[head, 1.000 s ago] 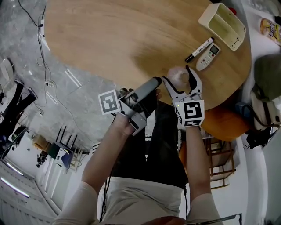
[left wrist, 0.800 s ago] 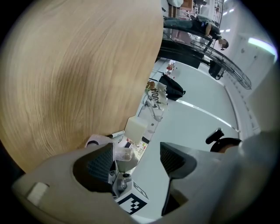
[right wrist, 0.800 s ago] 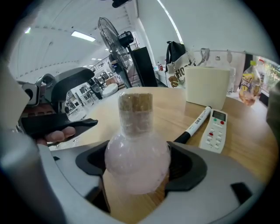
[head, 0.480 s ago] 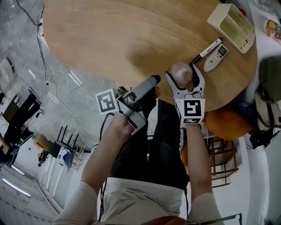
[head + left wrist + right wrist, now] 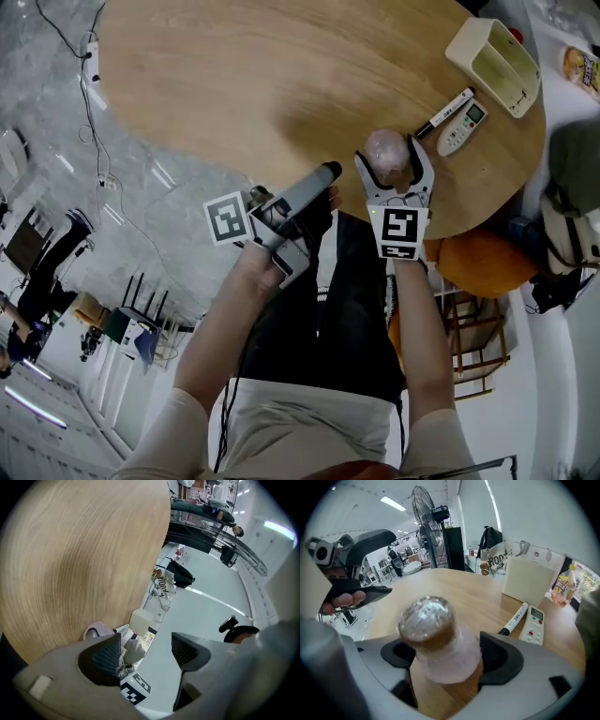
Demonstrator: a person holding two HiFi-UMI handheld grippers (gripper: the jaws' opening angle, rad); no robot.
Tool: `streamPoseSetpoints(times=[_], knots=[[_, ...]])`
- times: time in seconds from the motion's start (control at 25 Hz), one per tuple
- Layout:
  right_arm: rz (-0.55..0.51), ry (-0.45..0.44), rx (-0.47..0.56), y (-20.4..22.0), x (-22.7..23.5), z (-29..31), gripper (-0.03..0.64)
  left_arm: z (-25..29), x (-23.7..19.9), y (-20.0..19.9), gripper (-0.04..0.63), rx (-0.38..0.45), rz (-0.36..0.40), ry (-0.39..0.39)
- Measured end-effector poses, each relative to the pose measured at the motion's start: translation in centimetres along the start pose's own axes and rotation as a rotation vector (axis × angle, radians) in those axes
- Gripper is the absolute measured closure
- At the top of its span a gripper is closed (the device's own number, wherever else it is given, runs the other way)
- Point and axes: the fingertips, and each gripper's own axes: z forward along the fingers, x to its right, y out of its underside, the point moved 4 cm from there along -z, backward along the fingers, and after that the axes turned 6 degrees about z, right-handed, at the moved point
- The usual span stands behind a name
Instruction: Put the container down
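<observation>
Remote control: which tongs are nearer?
Right. The right tongs, holding the container, are over the table near the remote control; the left tongs are farther, at its edge.

Bag [image 5: 494, 563]: had big letters that looked like "HOO", at 1 o'clock in the right gripper view; the rest could not be read.
Marker pen [image 5: 515, 618]: had dark print along its white body; too small to read.
Remote [image 5: 533, 625]: lay at 3 o'clock from the pen; its little screen showed nothing readable.
Snack packet [image 5: 565, 585]: had bright print, too blurred to read.
Left marker cube [image 5: 229, 218] and right marker cube [image 5: 400, 232]: had black-and-white square patterns, no letters.
</observation>
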Motion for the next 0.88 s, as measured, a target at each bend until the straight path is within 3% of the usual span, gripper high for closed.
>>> streamPoseSetpoints(times=[0.28,0.48,0.6,0.88], knots=[[-0.033,0.002,0.01,-3.7,-1.4,-3.5,0.212,-1.2,5.2,0.4,0.259,-0.036,0.057,0.042],[-0.007,0.003,0.047,-8.0,-3.1,-9.1,0.215,-2.6,10.8,2.0,0.259,-0.074,0.106,0.074],[0.014,0.001,0.079,-11.2,-4.3,-13.6,0.223,-3.7,15.2,3.6,0.291,-0.111,0.169,0.098],[0.058,0.03,0.16,-17.4,-7.4,-25.9,0.342,-7.6,26.6,8.1,0.374,-0.161,0.359,0.101]])
